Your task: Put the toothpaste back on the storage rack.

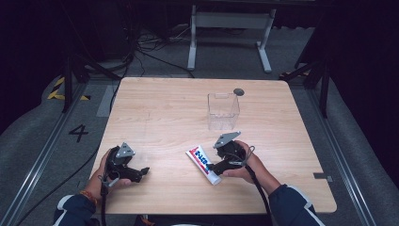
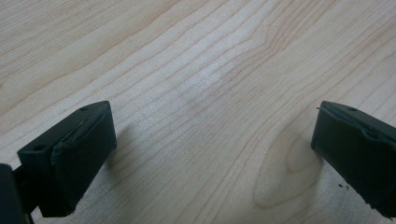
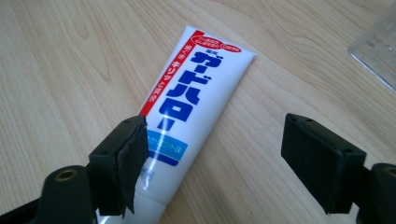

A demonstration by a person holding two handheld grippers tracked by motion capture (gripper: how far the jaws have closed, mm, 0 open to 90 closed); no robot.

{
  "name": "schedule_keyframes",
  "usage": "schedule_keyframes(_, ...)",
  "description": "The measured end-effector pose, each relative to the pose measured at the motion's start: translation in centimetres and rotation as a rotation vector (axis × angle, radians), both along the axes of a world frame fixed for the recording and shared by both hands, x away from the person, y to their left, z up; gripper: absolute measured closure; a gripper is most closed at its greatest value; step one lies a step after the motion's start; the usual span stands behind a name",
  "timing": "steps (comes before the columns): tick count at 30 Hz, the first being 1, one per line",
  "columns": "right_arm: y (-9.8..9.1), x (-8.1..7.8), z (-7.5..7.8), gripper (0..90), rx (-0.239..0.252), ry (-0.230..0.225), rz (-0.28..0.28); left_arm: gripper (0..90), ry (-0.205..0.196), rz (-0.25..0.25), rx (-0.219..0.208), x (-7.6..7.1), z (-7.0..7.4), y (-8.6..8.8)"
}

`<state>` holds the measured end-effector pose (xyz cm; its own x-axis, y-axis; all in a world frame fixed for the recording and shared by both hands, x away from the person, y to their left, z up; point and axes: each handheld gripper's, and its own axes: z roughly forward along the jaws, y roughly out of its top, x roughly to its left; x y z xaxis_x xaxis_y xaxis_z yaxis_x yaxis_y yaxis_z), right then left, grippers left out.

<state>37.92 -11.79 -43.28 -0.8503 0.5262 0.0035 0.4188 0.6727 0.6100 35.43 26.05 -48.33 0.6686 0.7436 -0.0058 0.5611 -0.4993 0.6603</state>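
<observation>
A white toothpaste tube (image 1: 203,164) with blue and red print lies flat on the wooden table (image 1: 164,117), cap end toward the person. My right gripper (image 1: 214,165) hovers just over its cap end, open; in the right gripper view the tube (image 3: 191,107) runs up from between the jaws, close to the left jaw, and the gripper (image 3: 210,158) holds nothing. My left gripper (image 1: 141,172) rests at the table's front left, open over bare wood (image 2: 205,107). A clear plastic box (image 1: 223,111) stands upright behind the tube.
A small dark round disc (image 1: 239,91) lies near the table's far edge behind the box. A corner of the clear box (image 3: 376,51) shows at the upper right of the right gripper view. The table's left half is bare wood.
</observation>
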Motion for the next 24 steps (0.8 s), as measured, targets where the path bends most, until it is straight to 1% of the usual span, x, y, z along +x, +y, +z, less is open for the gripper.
schedule_keyframes(2, 0.5, 0.1, -0.1, 23.9, 0.002, 0.009, 0.001, 0.5, 0.000, 0.000, 0.000, 0.0, 0.0, 0.0)
schedule_keyframes(3, 0.7, 0.2, -0.1, 23.8, 0.000, 0.012, 0.012, 0.5, 0.000, 0.000, 0.000, 0.0, 0.0, 0.0)
schedule_keyframes(6, 1.5, 0.3, -0.3, 23.1, -0.013, 0.019, 0.023, 0.5, 0.000, 0.000, 0.000, 0.0, 0.0, 0.0)
schedule_keyframes(9, 2.2, 0.7, -0.7, 22.4, -0.017, 0.041, 0.029, 0.5, 0.000, 0.000, 0.000, 0.0, 0.0, 0.0)
schedule_keyframes(11, 2.7, 0.9, -1.0, 22.1, -0.029, 0.063, 0.030, 0.5, 0.000, 0.000, 0.000, 0.0, 0.0, 0.0)
schedule_keyframes(13, 3.2, 1.1, -1.4, 22.7, -0.055, 0.063, 0.038, 0.5, 0.000, -0.001, 0.000, 0.0, 0.0, 0.0)
schedule_keyframes(14, 3.4, 1.2, -1.6, 22.7, -0.062, 0.070, 0.039, 0.5, 0.000, 0.000, 0.000, 0.0, 0.0, 0.0)
schedule_keyframes(17, 3.7, 1.4, -1.9, 23.0, -0.071, 0.078, 0.036, 0.5, -0.001, -0.001, 0.000, 0.0, 0.0, 0.0)
schedule_keyframes(20, 4.3, 1.6, -2.3, 24.4, -0.095, 0.092, 0.027, 0.5, 0.000, 0.000, 0.000, 0.0, 0.0, 0.0)
schedule_keyframes(23, 4.8, 1.7, -2.5, 23.5, -0.112, 0.095, 0.015, 0.5, 0.000, 0.000, 0.000, 0.0, 0.0, 0.0)
schedule_keyframes(24, 4.9, 1.8, -2.6, 23.6, -0.115, 0.104, 0.011, 0.5, 0.000, 0.000, 0.000, 0.0, 0.0, 0.0)
